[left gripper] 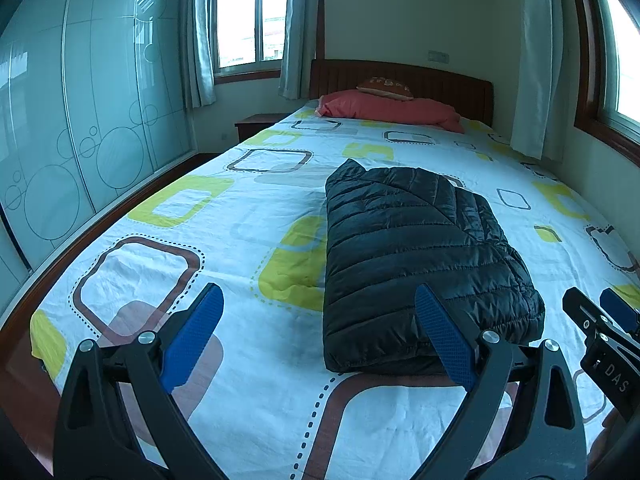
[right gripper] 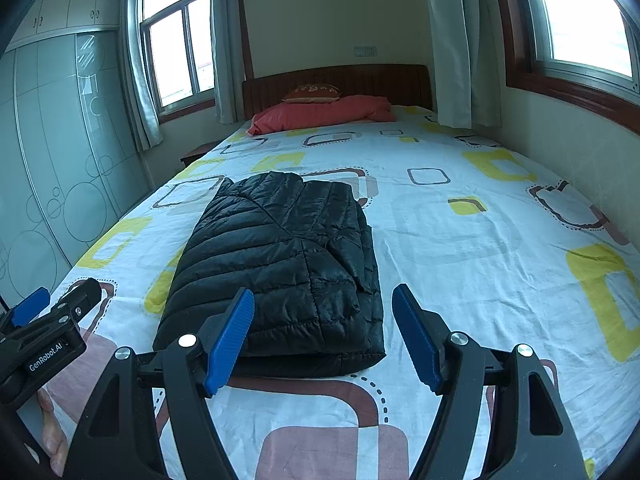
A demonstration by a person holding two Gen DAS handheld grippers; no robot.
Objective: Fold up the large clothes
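Observation:
A black quilted puffer jacket (left gripper: pixel 416 264) lies folded into a thick rectangle on the bed; it also shows in the right wrist view (right gripper: pixel 280 272). My left gripper (left gripper: pixel 320 316) is open and empty, just short of the jacket's near left corner. My right gripper (right gripper: pixel 324 320) is open and empty, in front of the jacket's near right corner. Neither touches the jacket. The right gripper shows at the right edge of the left wrist view (left gripper: pixel 600 320), and the left gripper at the left edge of the right wrist view (right gripper: pixel 48 312).
The bed (left gripper: pixel 200 280) has a white sheet with green and brown squares. A red pillow (left gripper: pixel 392 112) lies by the wooden headboard (left gripper: pixel 400 76). A glass-door wardrobe (left gripper: pixel 80 120) stands left; a wall with a window (right gripper: pixel 580 12) runs along the right.

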